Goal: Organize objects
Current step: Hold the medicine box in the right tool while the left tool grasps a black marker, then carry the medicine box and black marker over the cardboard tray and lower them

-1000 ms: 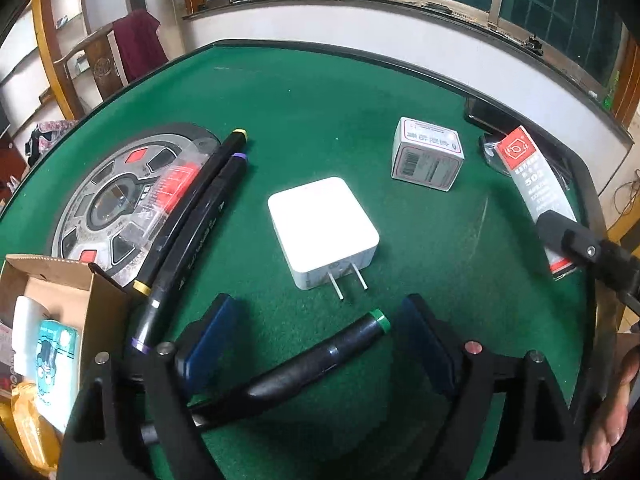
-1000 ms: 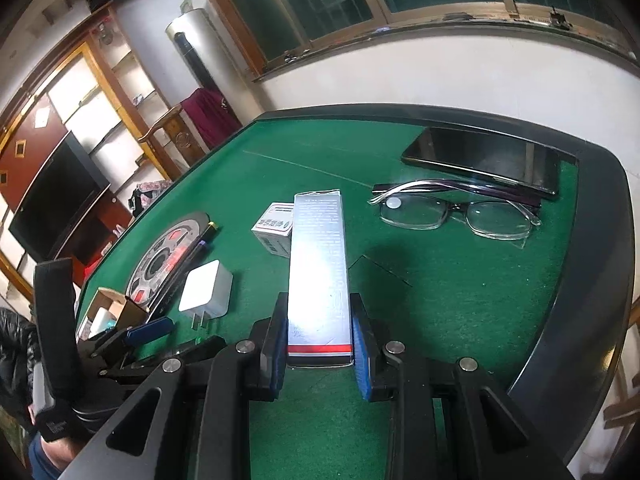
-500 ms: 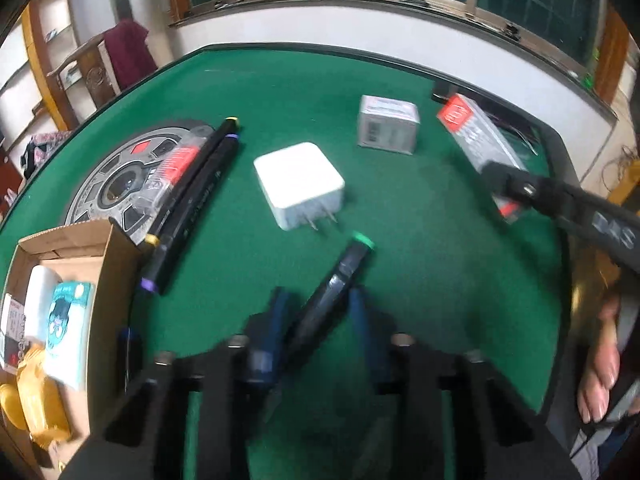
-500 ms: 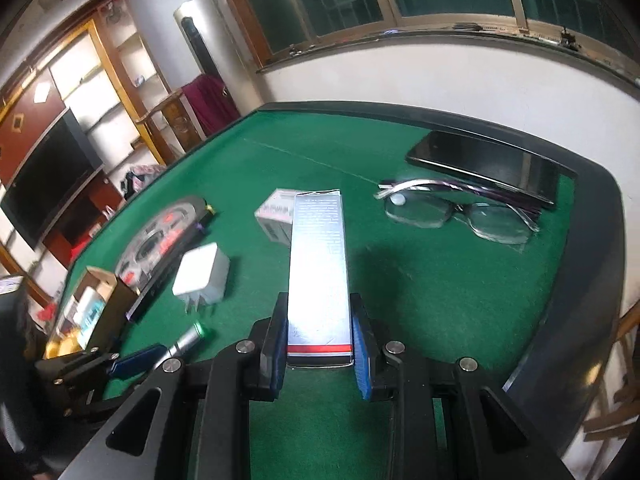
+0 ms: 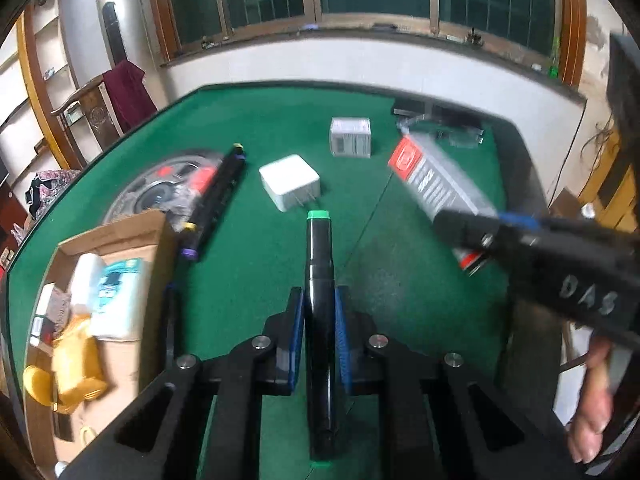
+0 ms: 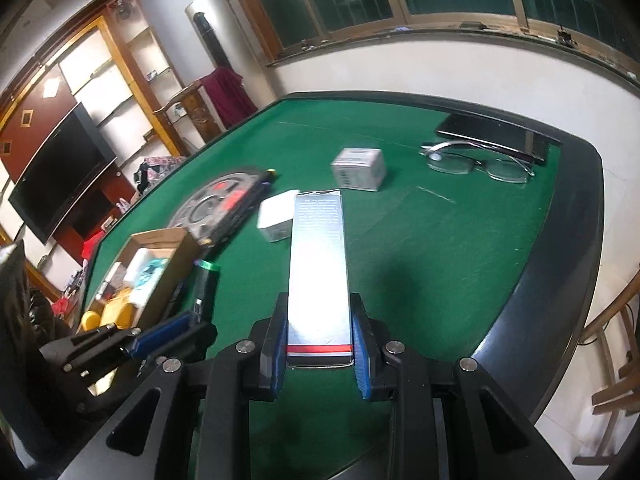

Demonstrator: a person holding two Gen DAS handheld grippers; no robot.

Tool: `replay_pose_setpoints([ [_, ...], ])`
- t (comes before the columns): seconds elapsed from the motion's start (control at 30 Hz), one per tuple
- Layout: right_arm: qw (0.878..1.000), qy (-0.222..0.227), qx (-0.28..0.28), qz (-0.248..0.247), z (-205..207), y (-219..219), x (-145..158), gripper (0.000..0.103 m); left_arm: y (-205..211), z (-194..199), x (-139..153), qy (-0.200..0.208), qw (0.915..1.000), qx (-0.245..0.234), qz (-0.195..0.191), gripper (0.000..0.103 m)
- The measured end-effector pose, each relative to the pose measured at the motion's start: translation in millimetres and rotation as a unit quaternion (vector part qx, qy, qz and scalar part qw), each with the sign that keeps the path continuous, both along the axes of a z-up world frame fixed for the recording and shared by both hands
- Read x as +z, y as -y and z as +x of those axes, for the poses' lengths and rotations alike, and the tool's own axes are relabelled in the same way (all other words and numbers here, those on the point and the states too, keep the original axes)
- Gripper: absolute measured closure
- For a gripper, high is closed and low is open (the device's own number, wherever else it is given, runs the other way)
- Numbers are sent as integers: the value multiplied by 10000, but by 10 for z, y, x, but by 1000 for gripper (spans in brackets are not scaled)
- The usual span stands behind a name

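My left gripper (image 5: 319, 312) is shut on a black marker with a green cap (image 5: 319, 264) and holds it above the green table, pointing forward. My right gripper (image 6: 319, 332) is shut on a long silver box with a red end (image 6: 318, 264), also raised; the box shows at the right of the left wrist view (image 5: 436, 184). An open cardboard box (image 5: 132, 248) with several items inside stands at the left. A white charger (image 5: 290, 182), a small grey box (image 5: 351, 137) and two more black markers (image 5: 218, 196) lie on the table.
A round grey disc (image 5: 160, 184) lies under the two markers. Glasses (image 6: 476, 164) and a black phone (image 6: 492, 136) lie at the far right corner. The table's black rim (image 6: 560, 272) runs along the right. A chair and shelves stand beyond the left edge.
My left gripper closed on the green-capped marker and lifted it off the table, turning it straight ahead. My right gripper moved left and up with the silver box.
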State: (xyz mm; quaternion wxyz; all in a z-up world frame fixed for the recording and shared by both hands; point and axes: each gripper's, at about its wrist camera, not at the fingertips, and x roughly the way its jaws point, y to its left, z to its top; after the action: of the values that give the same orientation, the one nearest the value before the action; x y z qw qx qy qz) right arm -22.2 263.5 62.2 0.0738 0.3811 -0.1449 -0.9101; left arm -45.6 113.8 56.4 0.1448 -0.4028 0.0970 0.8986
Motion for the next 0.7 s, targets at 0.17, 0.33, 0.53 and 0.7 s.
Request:
replay_pose_setpoints([
  [0.17,9997,-69,239,87,108,308,147,73,424,164,235,-78,9987,115,487,88],
  [0.33,9988,-32,482,-24,214,572,191,73,807,232,419,-244,9958,411,779,88],
  [0.53,9946,163,1015,-136,310,965,174,73,1435,146,531,-277,9885,981,1115,87],
  [0.7,9900,61,1407,-53,380,1360,238,73,1901,53,545,-200,9786,1395,1497,88],
])
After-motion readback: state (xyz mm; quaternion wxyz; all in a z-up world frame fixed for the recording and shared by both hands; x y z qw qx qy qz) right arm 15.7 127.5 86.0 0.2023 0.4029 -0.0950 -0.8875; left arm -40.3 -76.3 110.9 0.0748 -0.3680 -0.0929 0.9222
